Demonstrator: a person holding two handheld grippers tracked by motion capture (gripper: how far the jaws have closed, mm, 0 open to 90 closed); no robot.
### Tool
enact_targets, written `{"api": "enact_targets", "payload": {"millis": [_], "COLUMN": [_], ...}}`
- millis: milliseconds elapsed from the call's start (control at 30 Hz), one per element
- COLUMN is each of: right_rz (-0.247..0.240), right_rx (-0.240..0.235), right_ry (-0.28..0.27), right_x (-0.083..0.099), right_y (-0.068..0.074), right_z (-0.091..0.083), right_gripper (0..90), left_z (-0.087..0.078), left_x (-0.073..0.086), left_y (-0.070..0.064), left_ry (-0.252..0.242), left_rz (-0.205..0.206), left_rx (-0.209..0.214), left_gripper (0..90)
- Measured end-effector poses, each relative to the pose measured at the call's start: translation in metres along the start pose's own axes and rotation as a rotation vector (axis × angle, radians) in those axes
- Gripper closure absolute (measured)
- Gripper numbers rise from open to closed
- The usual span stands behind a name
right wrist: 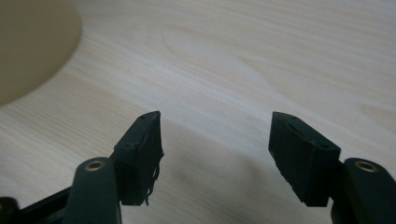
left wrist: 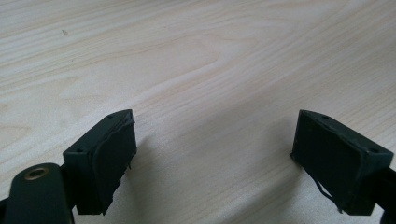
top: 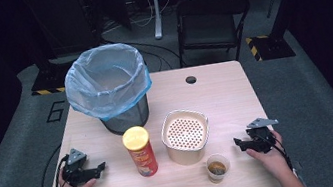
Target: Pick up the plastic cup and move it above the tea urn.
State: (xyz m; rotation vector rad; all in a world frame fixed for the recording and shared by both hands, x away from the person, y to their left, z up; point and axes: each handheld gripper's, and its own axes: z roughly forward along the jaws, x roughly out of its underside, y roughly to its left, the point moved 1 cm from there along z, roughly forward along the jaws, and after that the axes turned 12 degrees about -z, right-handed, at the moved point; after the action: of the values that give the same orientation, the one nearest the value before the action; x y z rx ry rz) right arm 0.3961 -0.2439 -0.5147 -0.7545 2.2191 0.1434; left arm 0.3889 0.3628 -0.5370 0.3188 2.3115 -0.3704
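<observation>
Grippers yours: left [top: 99,168], right [top: 237,142], jaws wide, empty. High view adds can [top: 140,151], cup [top: 217,168]; can label unreadable.

Bare table [top: 224,89] lies ahead of both grippers; the chip can [top: 140,152], strainer container [top: 186,136] and cup [top: 217,168] crowd the middle, the bin [top: 109,88] behind.

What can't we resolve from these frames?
- Cup contents: high view, too small; something brown inside.
- Can label: high view, blurred.
- Bin bottom: high view, hidden by its blue bag.
- Beige blur: right gripper view, cut off by the edge; unidentifiable.
</observation>
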Motion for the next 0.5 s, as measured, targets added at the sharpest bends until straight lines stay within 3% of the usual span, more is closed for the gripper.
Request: {"api": "enact_targets", "payload": {"millis": [133,300,500], "right_rz": [-0.014,-0.061,-0.090], "right_rx": [-0.022,-0.106,-0.127], "right_ry": [-0.022,-0.039,-0.070], "right_x": [-0.014,-0.040,-0.062], "right_y": [0.003,0.016,0.022], "right_z": [-0.007,-0.013,-0.017], "right_gripper": [37.4,41.9,44.4], "left_z": [0.000,0.000,-0.001], "left_x": [0.000,0.000,0.000], "left_y": [0.000,0.000,0.000], "left_ry": [-0.001,0.001,0.005], "left_rz": [0.000,0.000,0.000], "left_rx": [0.000,0.000,0.001], "left_gripper": [13.2,13.2,13.2]}}
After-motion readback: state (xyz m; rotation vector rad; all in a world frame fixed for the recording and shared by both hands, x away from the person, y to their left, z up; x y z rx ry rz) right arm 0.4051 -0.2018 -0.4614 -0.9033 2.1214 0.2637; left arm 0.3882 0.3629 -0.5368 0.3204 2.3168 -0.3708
